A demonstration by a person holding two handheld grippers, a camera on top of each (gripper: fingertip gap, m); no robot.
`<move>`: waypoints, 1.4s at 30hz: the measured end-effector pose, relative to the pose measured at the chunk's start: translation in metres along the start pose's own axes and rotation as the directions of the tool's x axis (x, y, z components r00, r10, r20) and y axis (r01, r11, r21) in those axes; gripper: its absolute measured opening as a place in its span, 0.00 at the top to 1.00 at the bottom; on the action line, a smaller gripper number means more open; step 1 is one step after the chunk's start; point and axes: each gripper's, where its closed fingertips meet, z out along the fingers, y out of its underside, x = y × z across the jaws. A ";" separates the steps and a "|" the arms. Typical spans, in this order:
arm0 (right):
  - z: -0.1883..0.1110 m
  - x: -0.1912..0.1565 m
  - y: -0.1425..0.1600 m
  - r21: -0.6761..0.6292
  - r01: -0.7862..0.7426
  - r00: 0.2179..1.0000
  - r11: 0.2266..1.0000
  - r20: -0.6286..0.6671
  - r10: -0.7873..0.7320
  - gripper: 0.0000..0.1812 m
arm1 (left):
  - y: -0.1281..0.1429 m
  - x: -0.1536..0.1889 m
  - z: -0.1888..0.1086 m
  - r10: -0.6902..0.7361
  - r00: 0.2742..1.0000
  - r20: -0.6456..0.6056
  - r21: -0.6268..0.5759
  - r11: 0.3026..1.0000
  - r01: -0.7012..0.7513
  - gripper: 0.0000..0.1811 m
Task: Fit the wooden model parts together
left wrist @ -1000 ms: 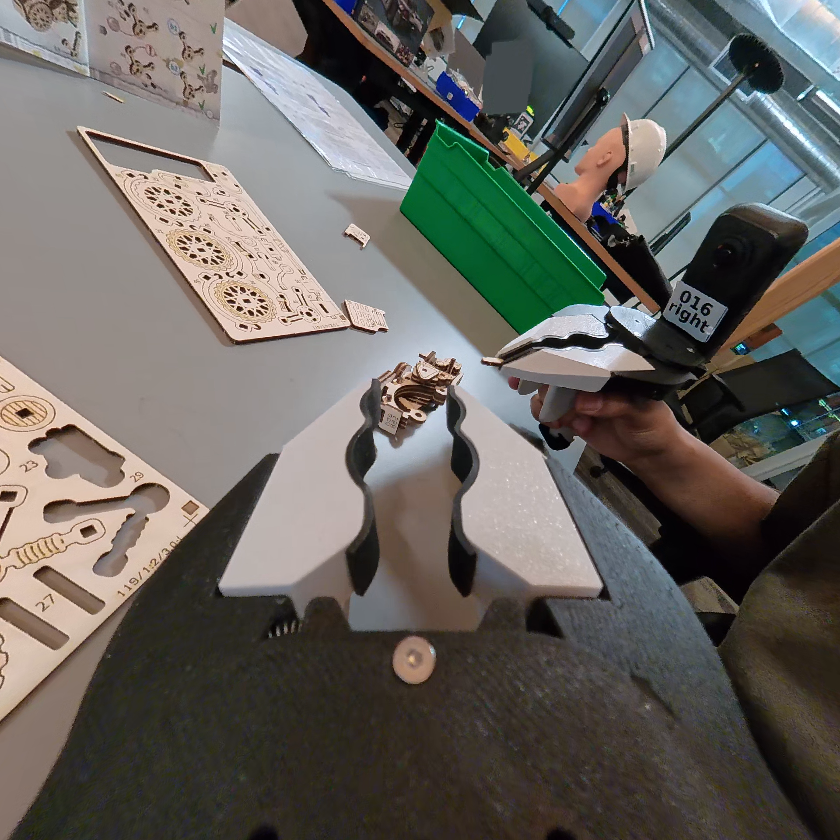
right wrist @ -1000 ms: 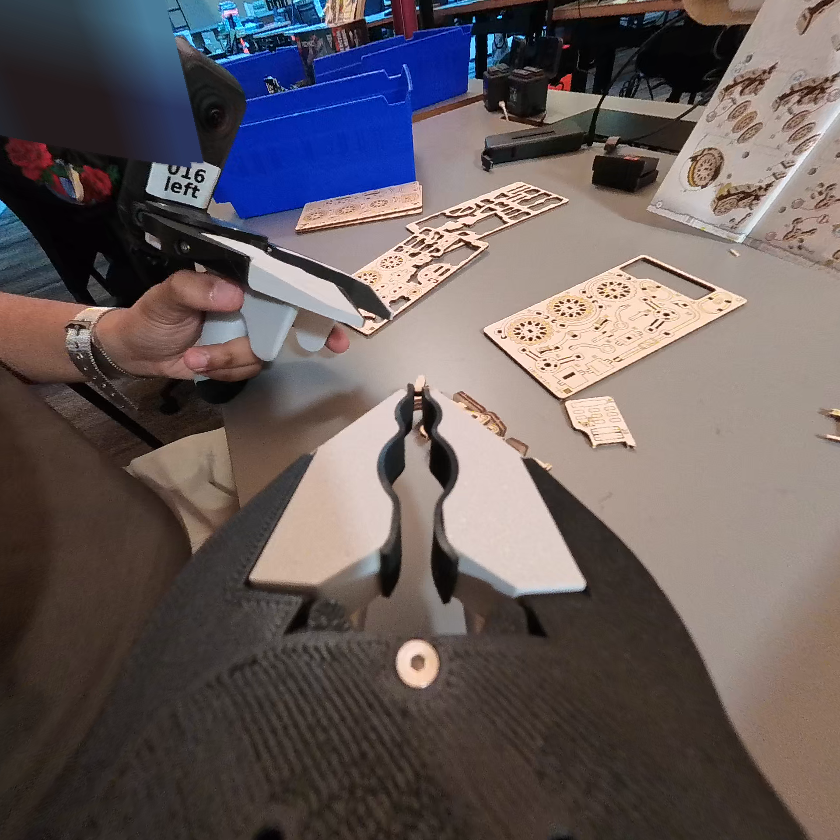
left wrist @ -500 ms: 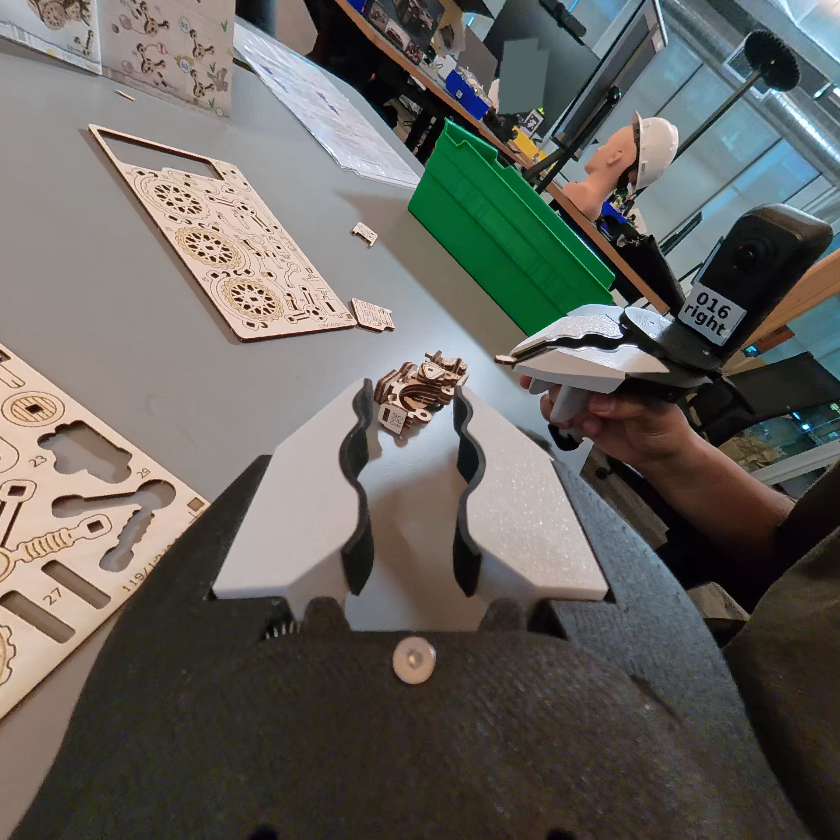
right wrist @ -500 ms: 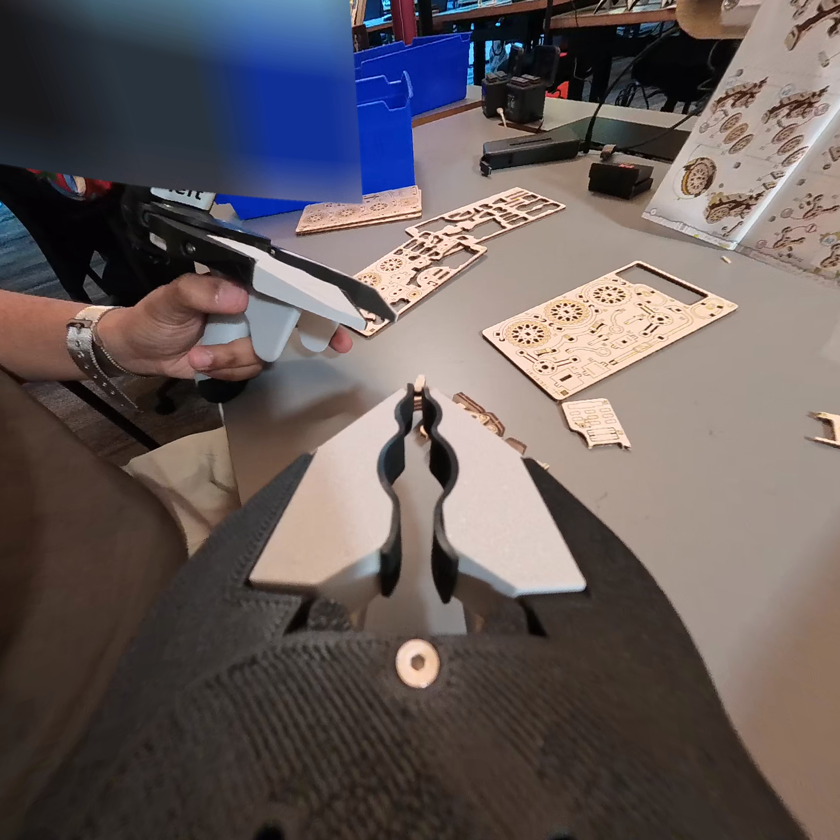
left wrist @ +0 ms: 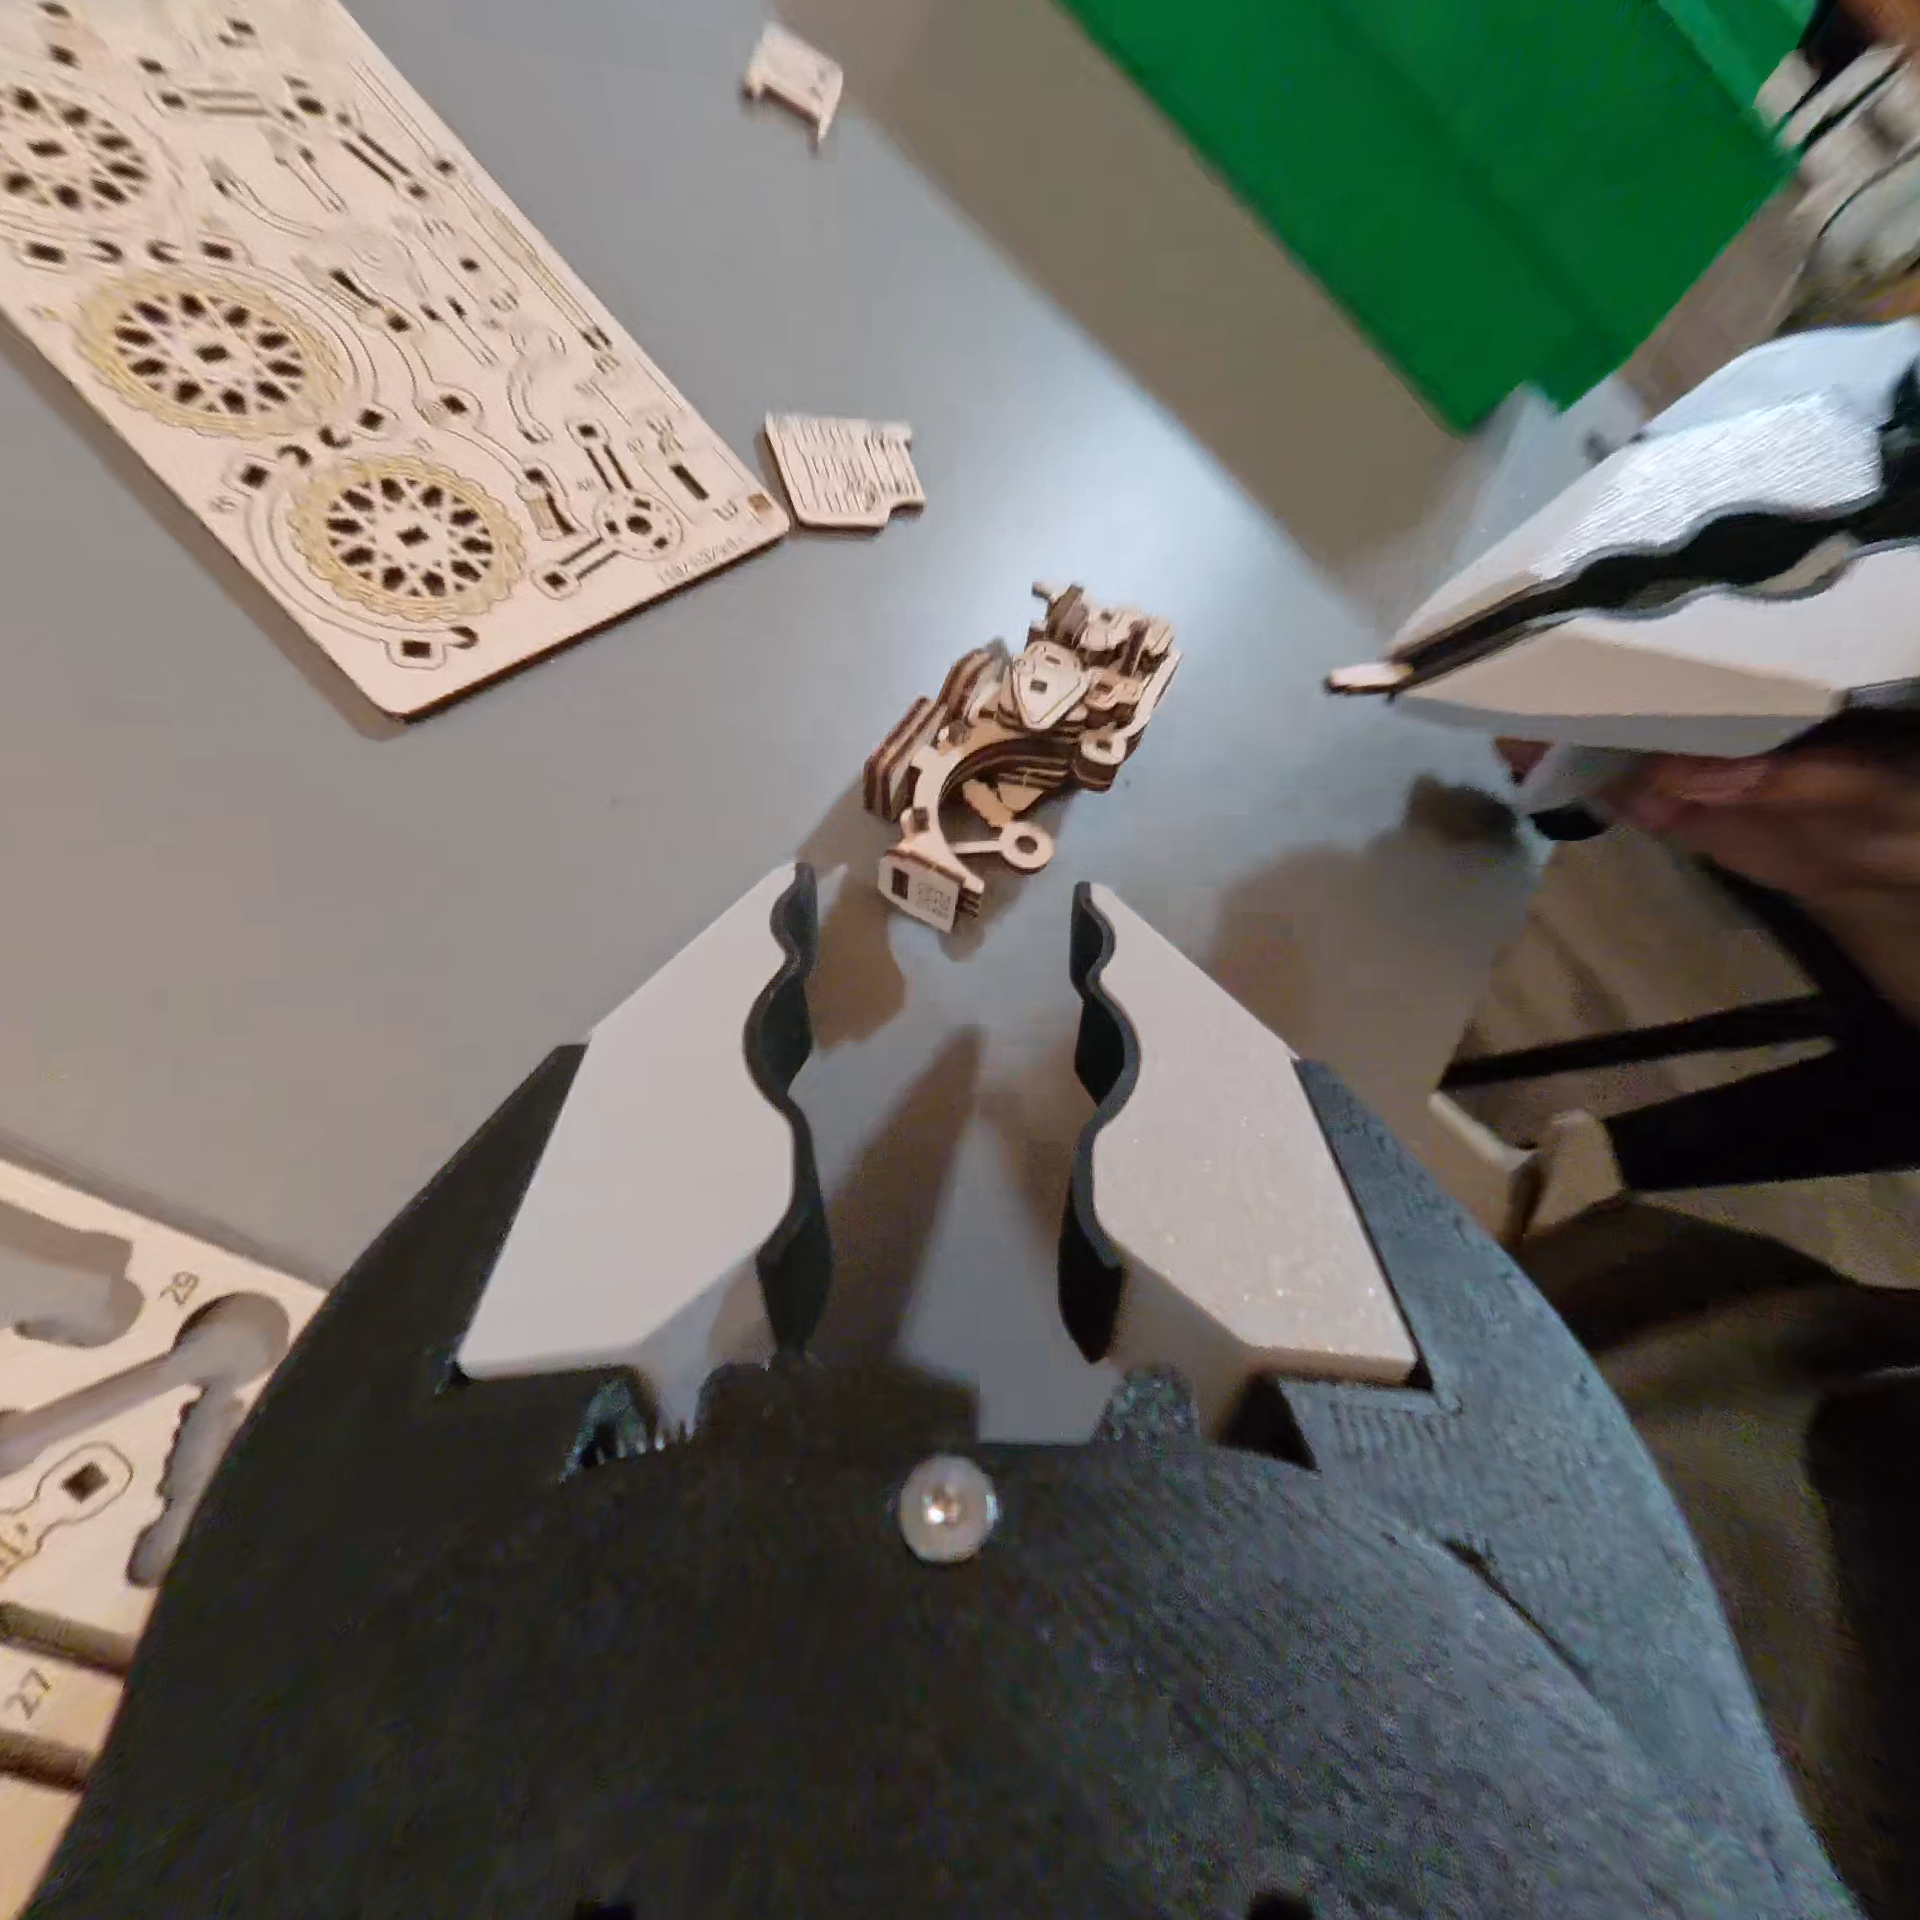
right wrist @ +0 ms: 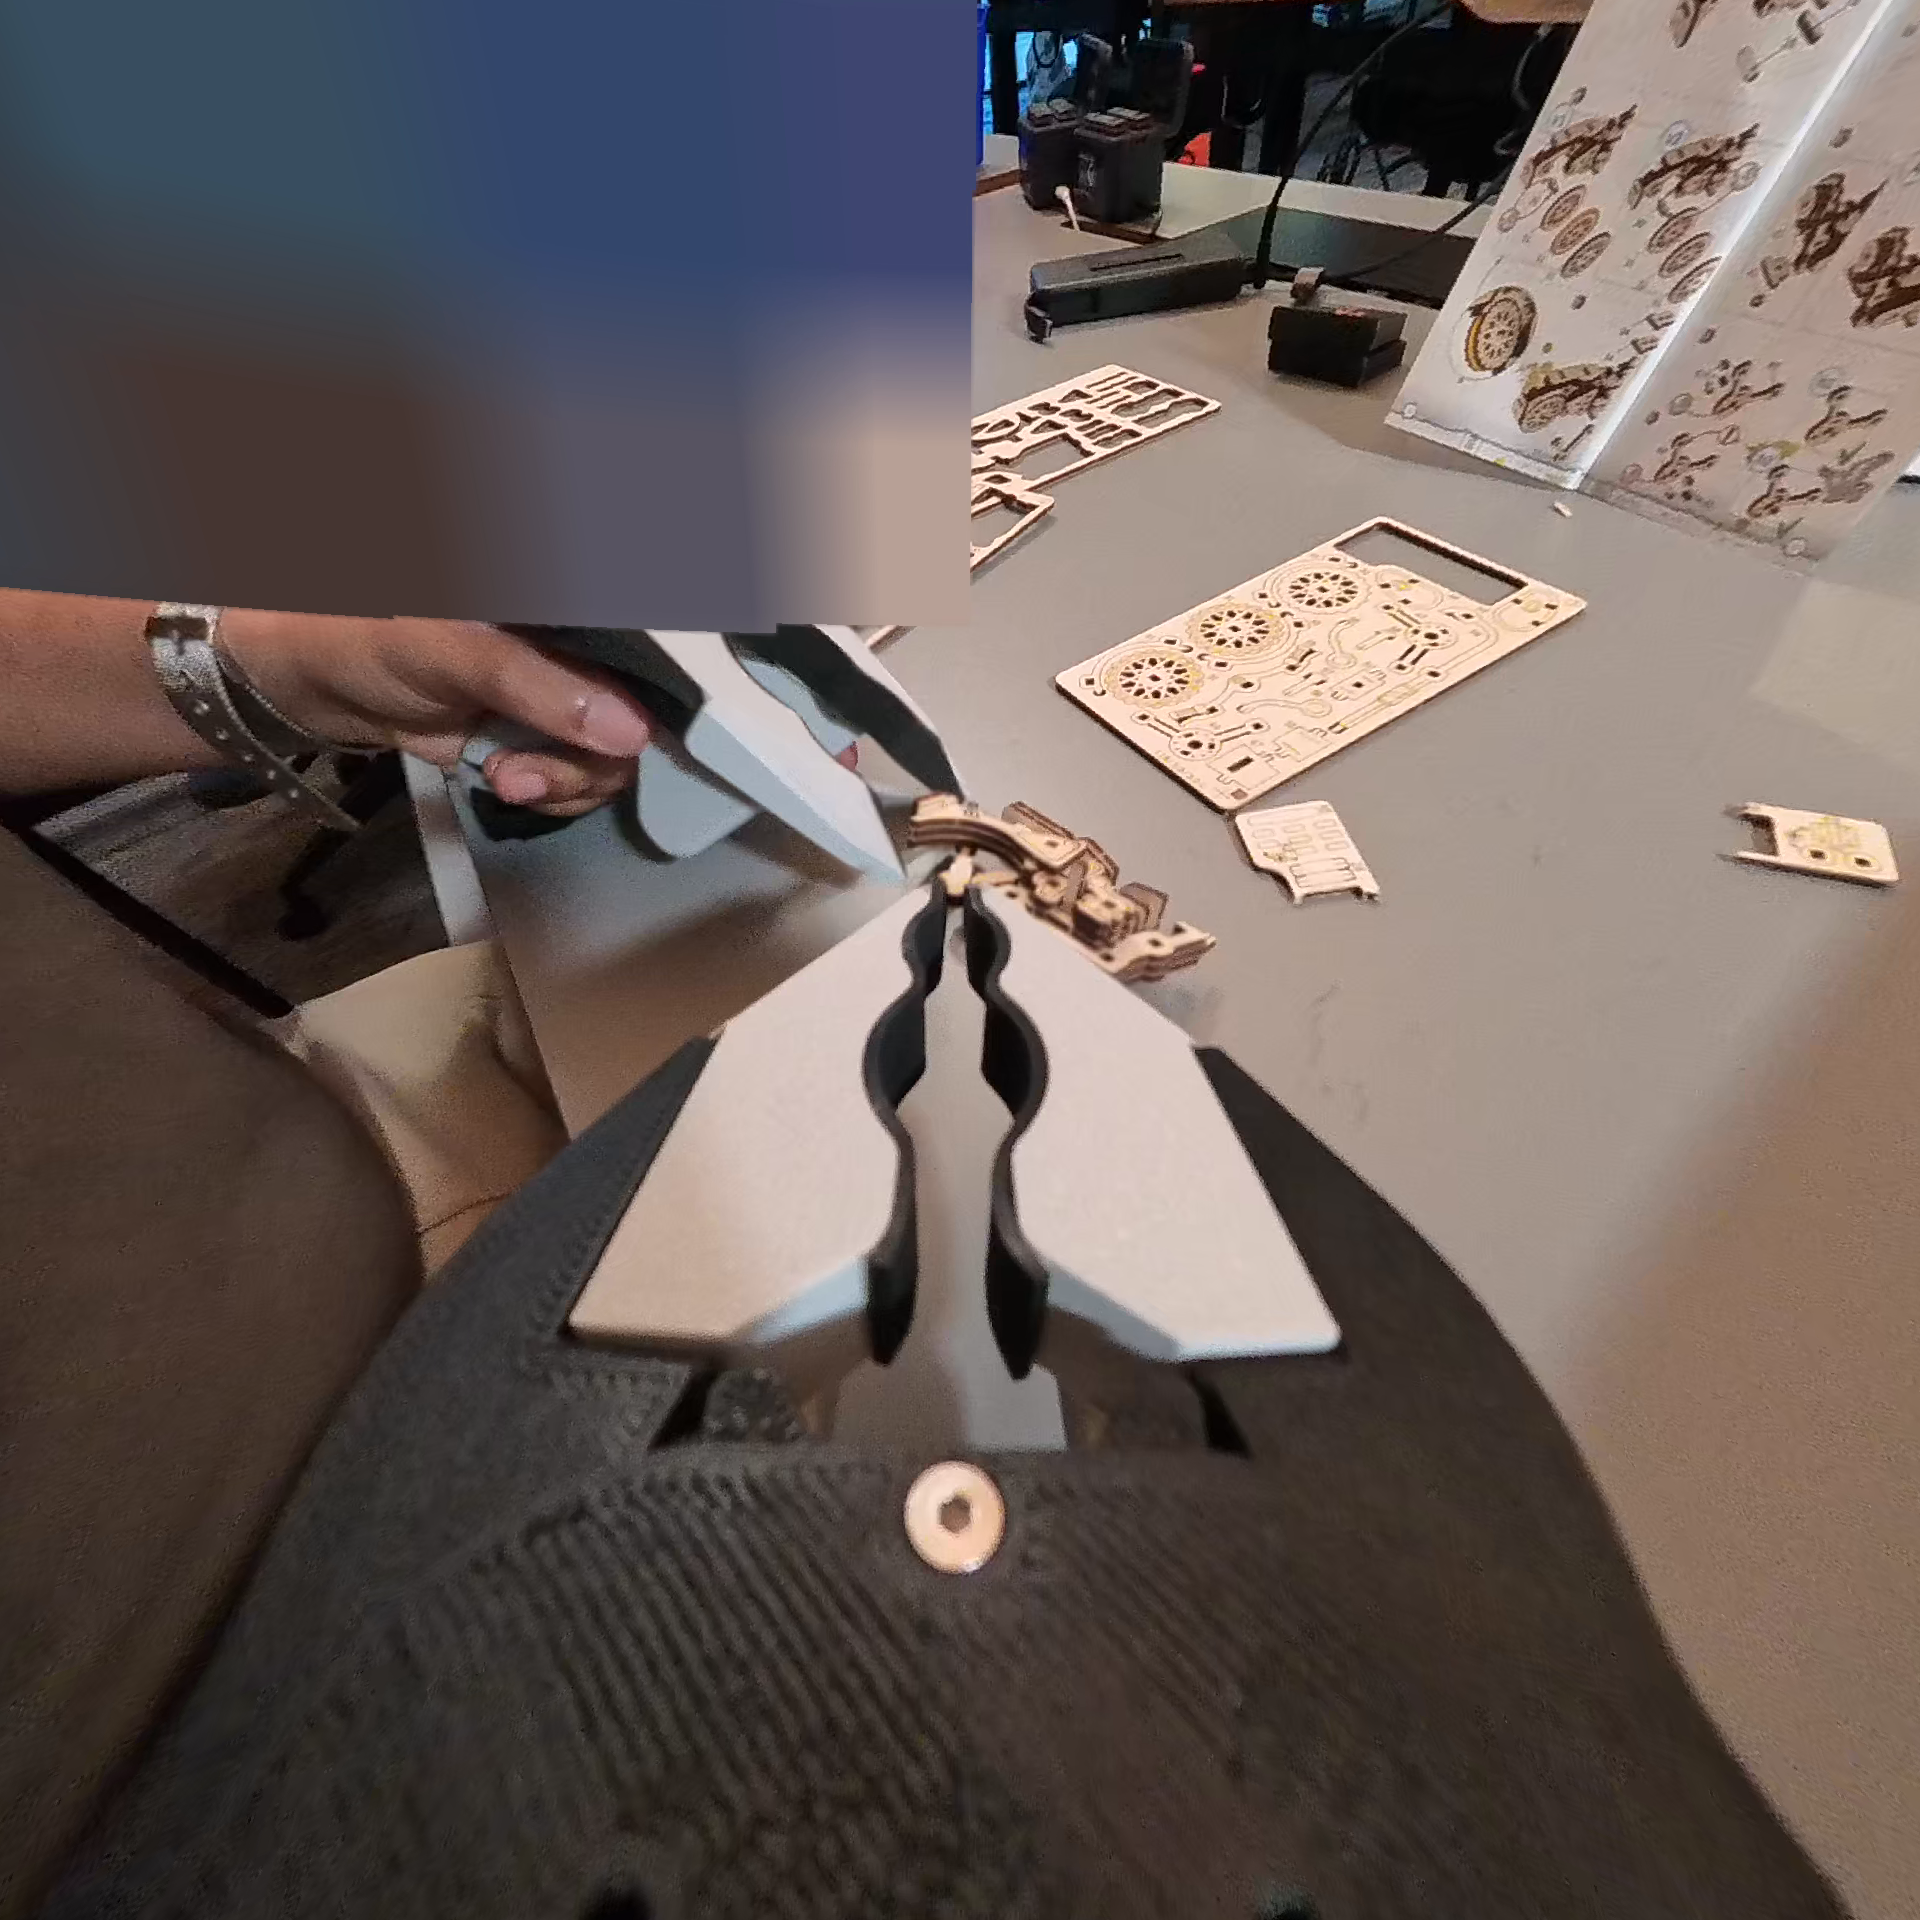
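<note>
A small part-built wooden model (left wrist: pixel 1018 758) lies on the grey table (left wrist: pixel 520 831), just beyond the tips of my left gripper (left wrist: pixel 940 894), which is open and empty. In the right wrist view the left gripper (right wrist: pixel 920 821) points down at the near end of the model (right wrist: pixel 1081 904). My right gripper (right wrist: pixel 953 896) is shut on a small flat wooden part (right wrist: pixel 951 876) and holds it close to the model. In the left wrist view the right gripper (left wrist: pixel 1392 675) comes in from the right, the part (left wrist: pixel 1359 678) sticking out of its tip.
A laser-cut wood sheet with wheels (left wrist: pixel 312 364) lies to the left, with two loose pieces (left wrist: pixel 847 483) (left wrist: pixel 795 83) near it. A green bin (left wrist: pixel 1403 156) stands behind. Another punched sheet (left wrist: pixel 62 1403) lies near left. Instruction sheets (right wrist: pixel 1714 260) and black devices (right wrist: pixel 1132 275) stand far off.
My left gripper has tipped down towards the model and opened a little wider. My right gripper has moved in closer to the model with its part.
</note>
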 end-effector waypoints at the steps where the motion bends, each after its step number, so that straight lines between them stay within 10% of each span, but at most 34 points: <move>1: -0.002 -0.001 0.001 0.000 0.002 1.000 1.000 -0.006 -0.002 1.00 | 0.001 0.000 0.003 0.024 1.000 0.015 -0.019 1.000 -0.024 0.75; 17: -0.007 -0.004 0.007 -0.022 0.011 1.000 1.000 -0.026 -0.012 1.00 | -0.014 0.013 -0.001 0.269 0.954 0.129 0.067 0.958 -0.279 0.89; 42: 0.022 -0.007 0.021 -0.274 0.084 0.996 0.958 -0.016 -0.092 0.99 | -0.022 0.034 -0.003 0.736 0.562 0.376 0.055 0.588 -0.807 0.90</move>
